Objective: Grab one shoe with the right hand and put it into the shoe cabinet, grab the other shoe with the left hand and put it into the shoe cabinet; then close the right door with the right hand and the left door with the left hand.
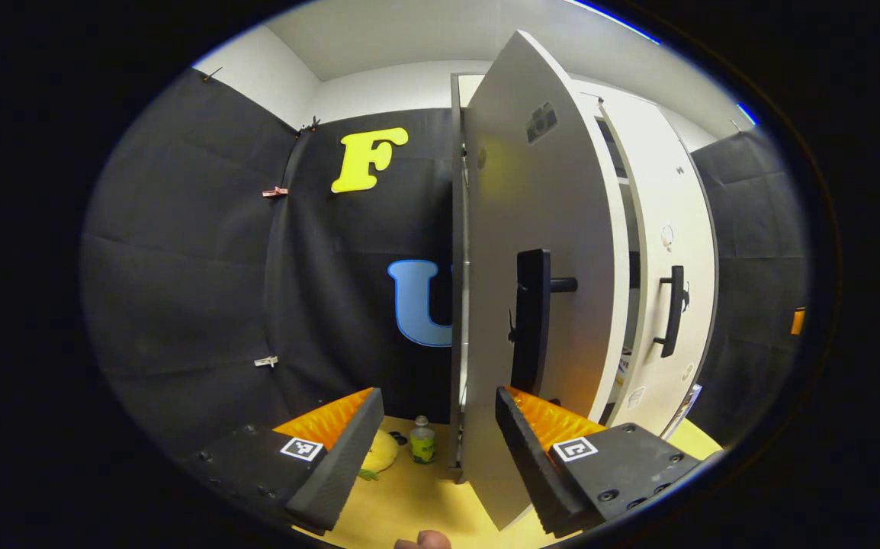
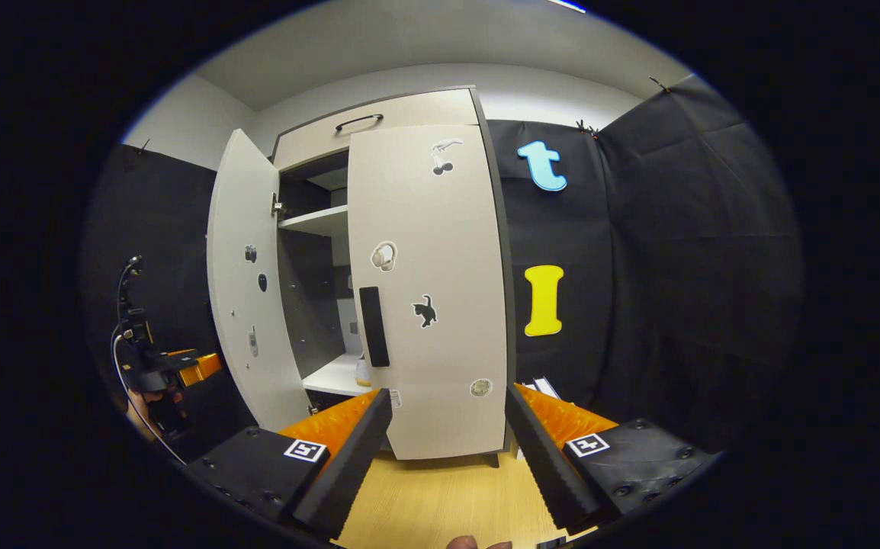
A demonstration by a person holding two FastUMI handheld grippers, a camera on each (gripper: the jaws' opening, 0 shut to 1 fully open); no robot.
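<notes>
Shoe cabinet [image 2: 425,305] stands on the wooden floor [image 2: 440,496] against the black cloth wall, seen from the front in the right gripper view. Its right door [image 2: 428,290] lies flat against the cabinet front, with a dark handle [image 2: 374,326] near its inner edge and a few small stickers on its face. The left door [image 2: 245,305] stands swung outward, leaving a gap that shows a white upper shelf [image 2: 318,221] and a lower shelf [image 2: 337,375]; a small pale item sits at the front edge of that lower shelf, too small to tell what it is. Above both doors runs a drawer front with a curved pull [image 2: 358,120].

The right gripper [image 2: 448,423] hangs in front of the right door's lower edge, its fingers spread wide with nothing between them. At the left edge of the same view the left gripper [image 2: 173,370] is held by a hand, just outside the open left door.

In the left gripper view, the left gripper [image 1: 440,419] has its fingers spread apart and holds nothing. The left door [image 1: 539,290] stands edge-on just ahead of it, its black handle [image 1: 531,320] just above the right-hand finger. Beyond, the right door's handle [image 1: 672,309] shows. On the floor beside the cabinet's left corner stand a small green bottle [image 1: 422,441] and a yellow object [image 1: 383,450].
</notes>
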